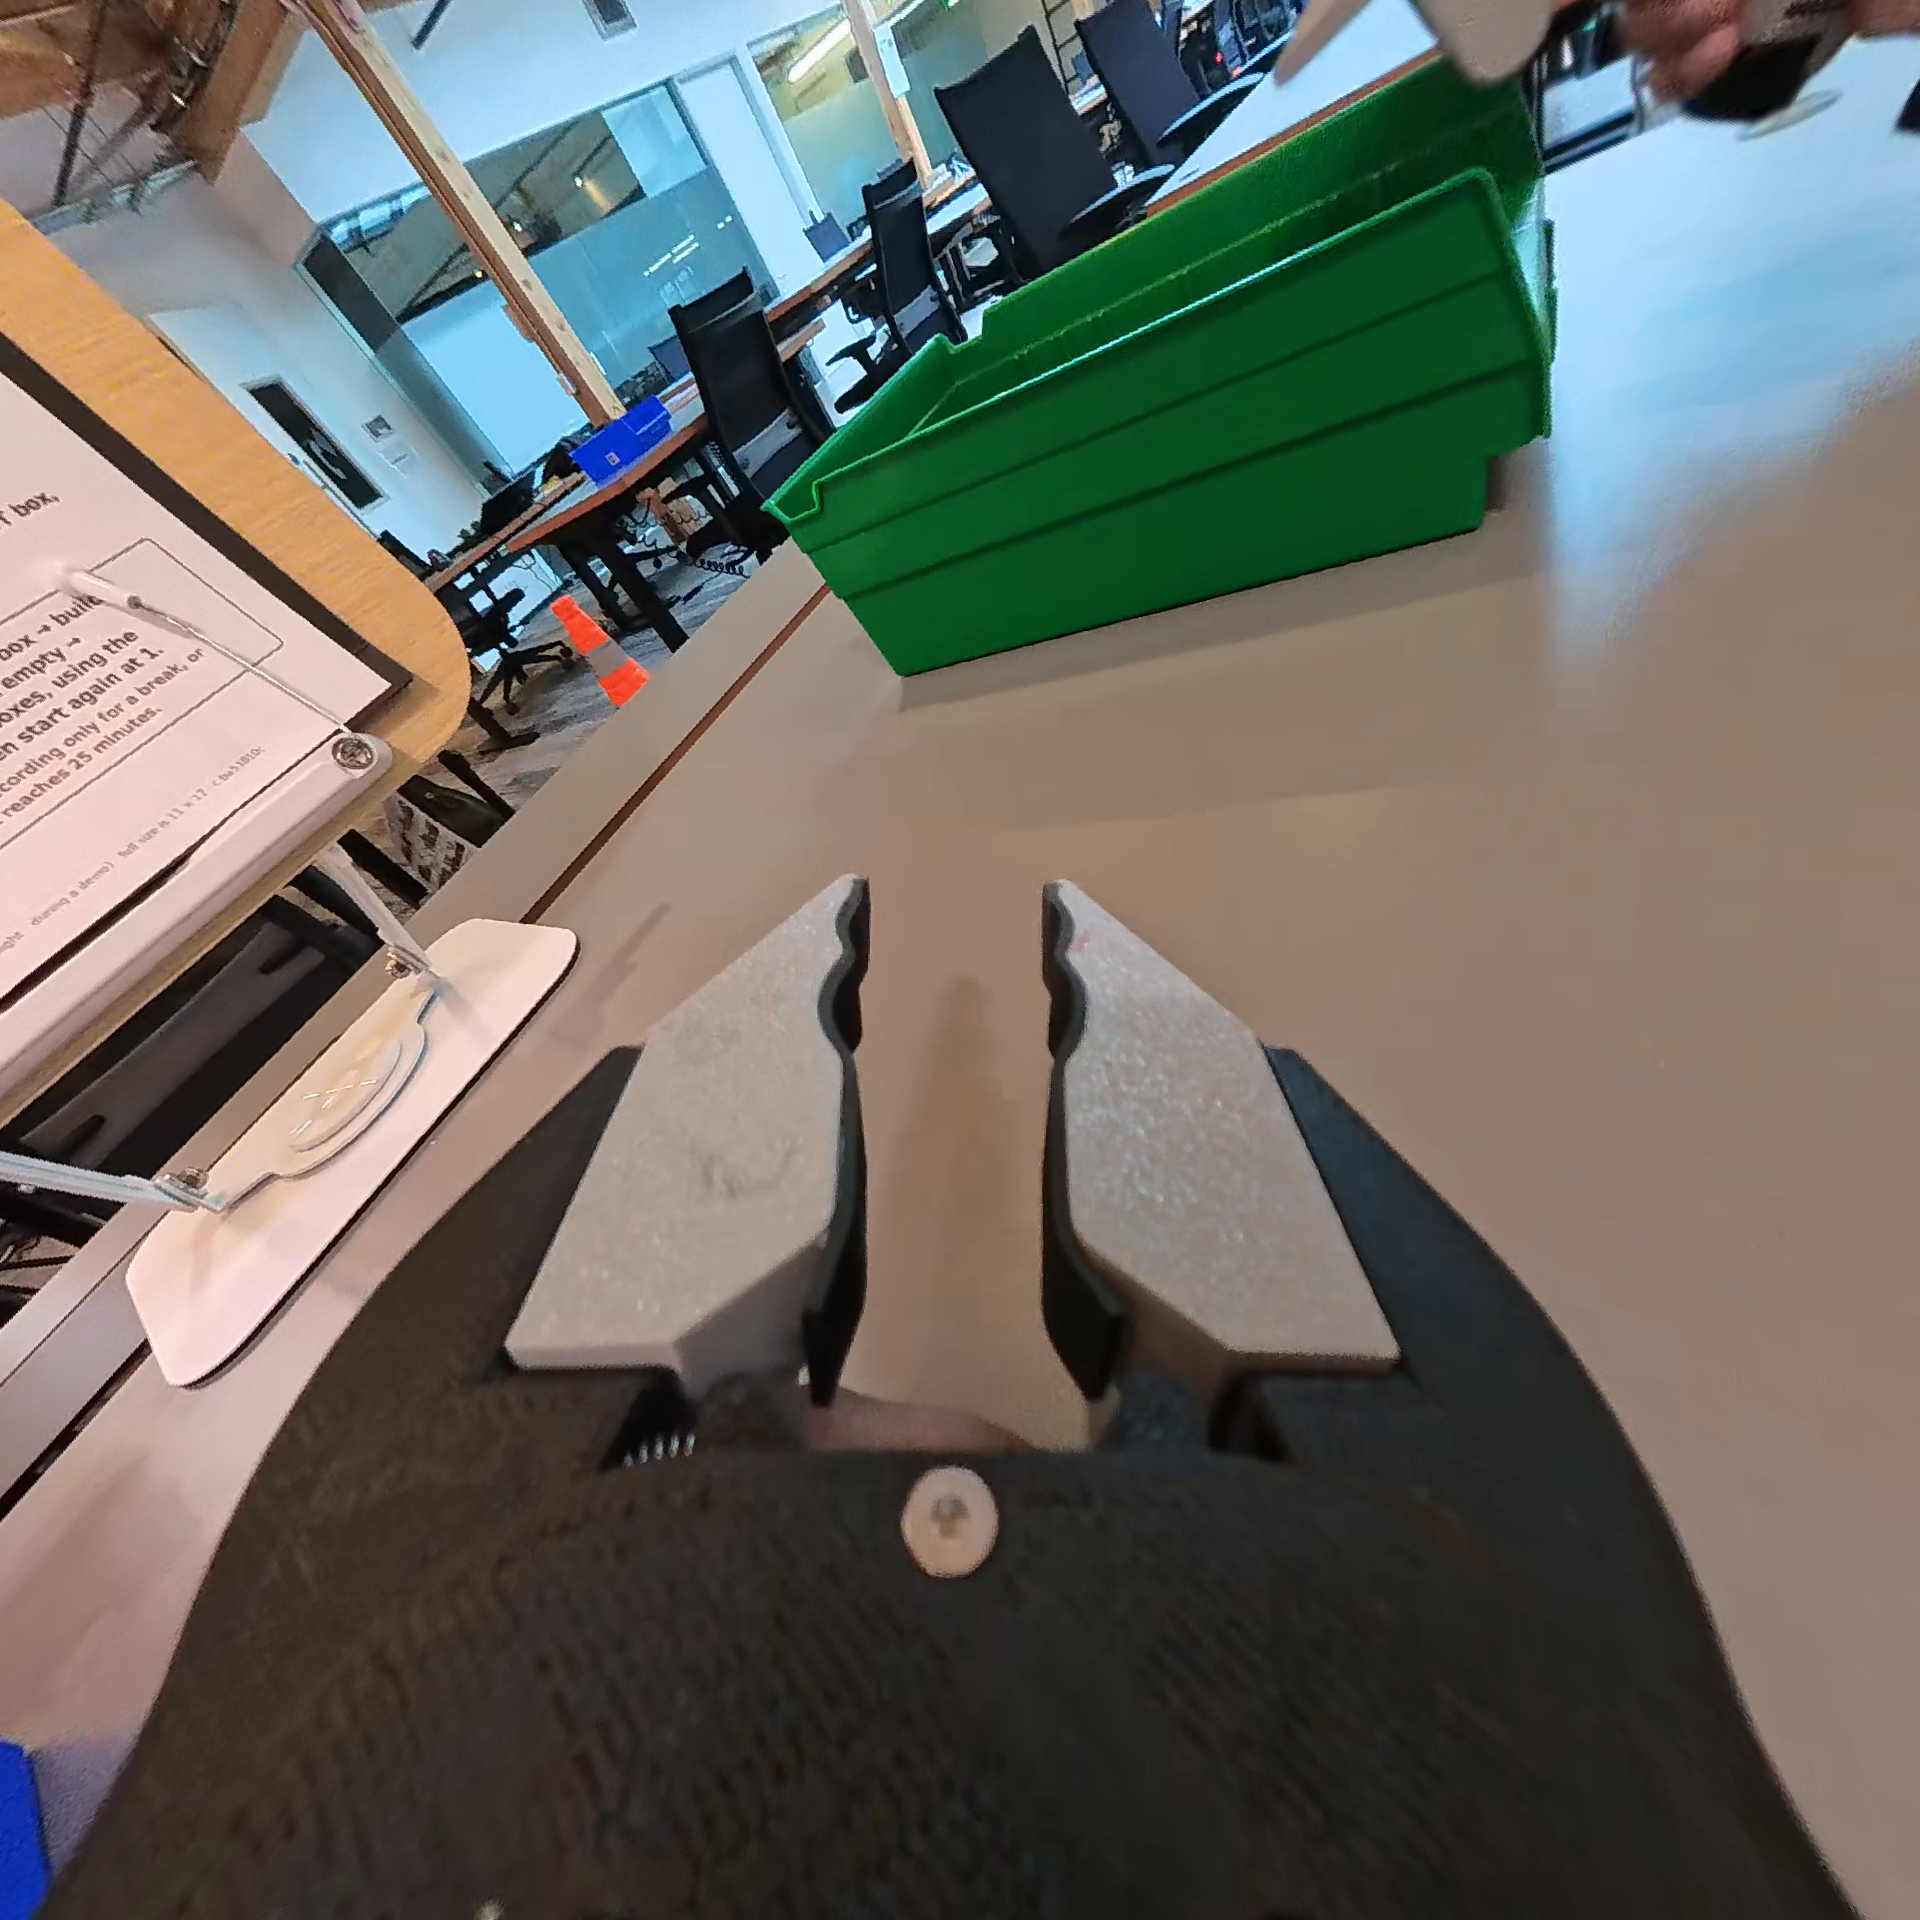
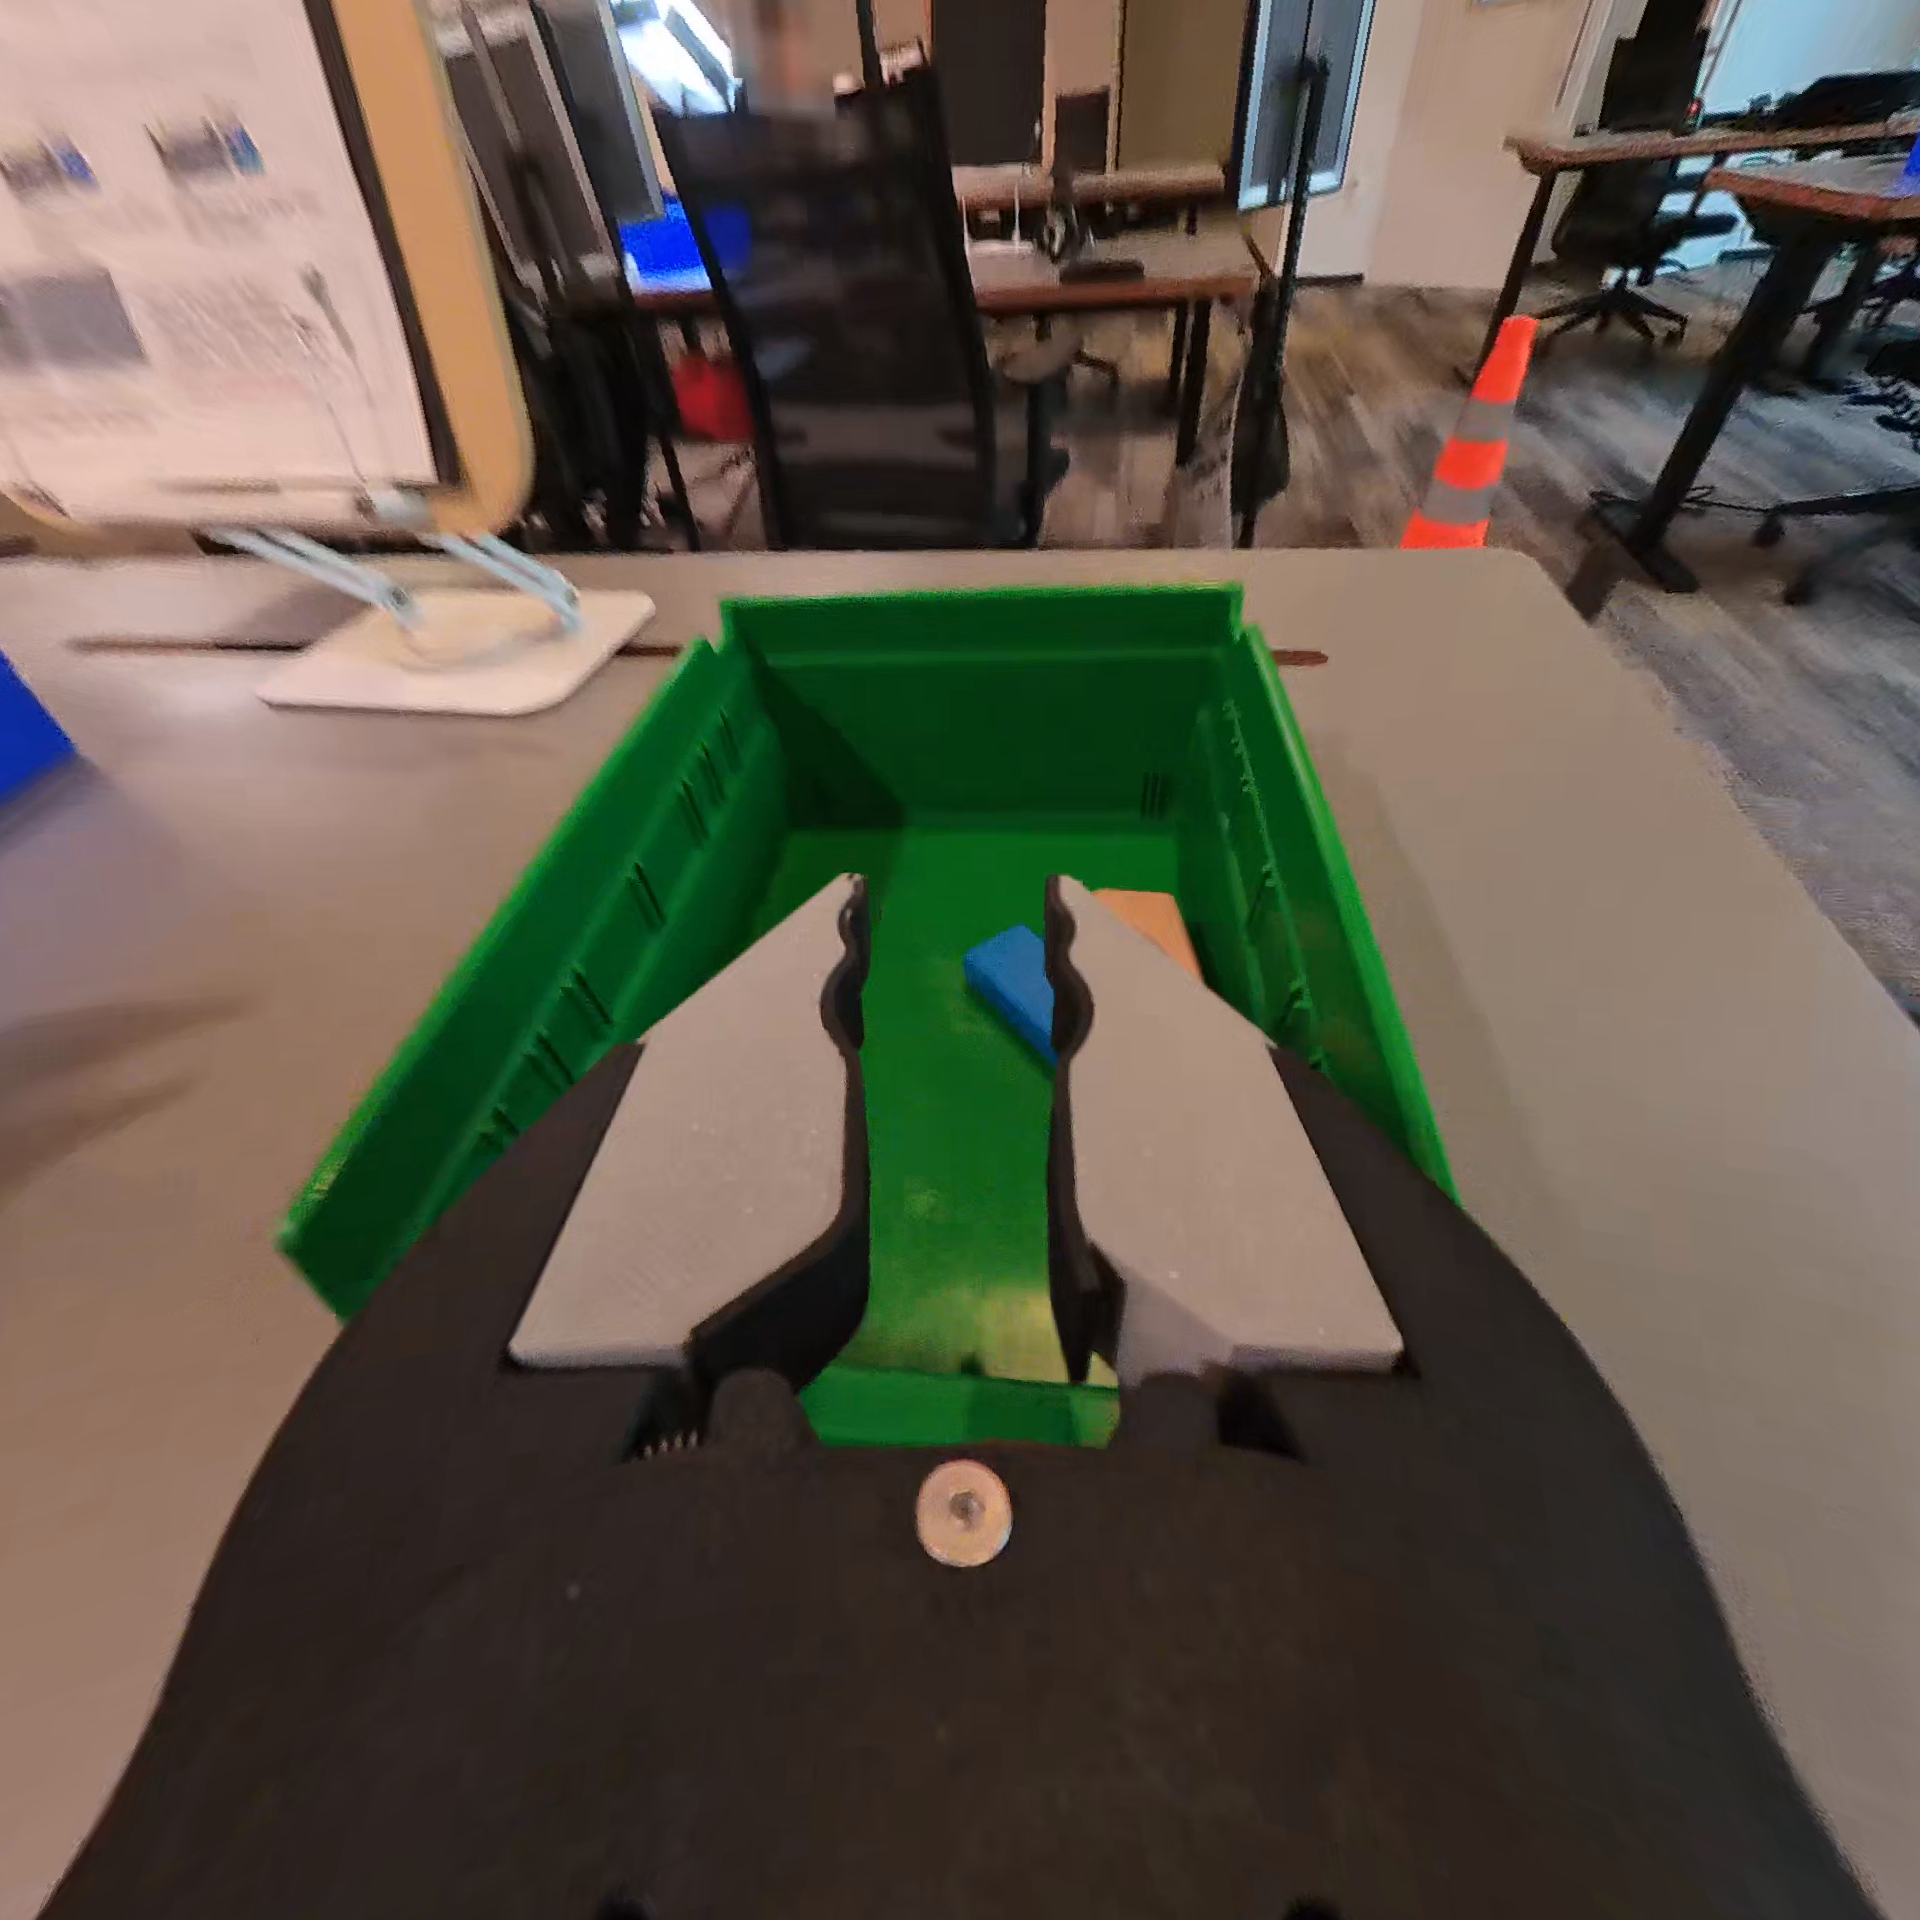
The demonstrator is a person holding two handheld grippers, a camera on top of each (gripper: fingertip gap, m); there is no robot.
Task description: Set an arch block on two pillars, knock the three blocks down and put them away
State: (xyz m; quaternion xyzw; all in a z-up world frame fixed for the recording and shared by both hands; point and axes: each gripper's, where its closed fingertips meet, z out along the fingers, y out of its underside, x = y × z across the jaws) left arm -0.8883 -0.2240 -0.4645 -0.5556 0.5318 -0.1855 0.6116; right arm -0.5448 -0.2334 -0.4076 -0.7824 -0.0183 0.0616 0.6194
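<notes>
My right gripper [image 2: 954, 894] hangs open and empty over the green bin [image 2: 540, 997]. Inside the bin a blue block [image 2: 1013, 982] lies on the floor, partly behind my right finger [image 2: 1143, 1039]. An orange block [image 2: 1153, 925] lies just beyond it near the right wall. My left gripper [image 1: 956, 899] is open and empty, low over the bare grey table [image 1: 1351, 935], a short way in front of the green bin [image 1: 1195, 468]. The right gripper [image 1: 1475, 31] shows blurred above that bin at the top of the left wrist view. No third block shows.
A white stand base [image 1: 343, 1132] carrying a printed sheet on a wooden board [image 1: 187, 665] sits at the table's left edge. A blue thing [image 2: 26, 727] is at the far left. Office chairs, desks and an orange cone [image 2: 1475, 436] stand beyond the table. One gripper's finger ends stand about 35 centimeters off the other's.
</notes>
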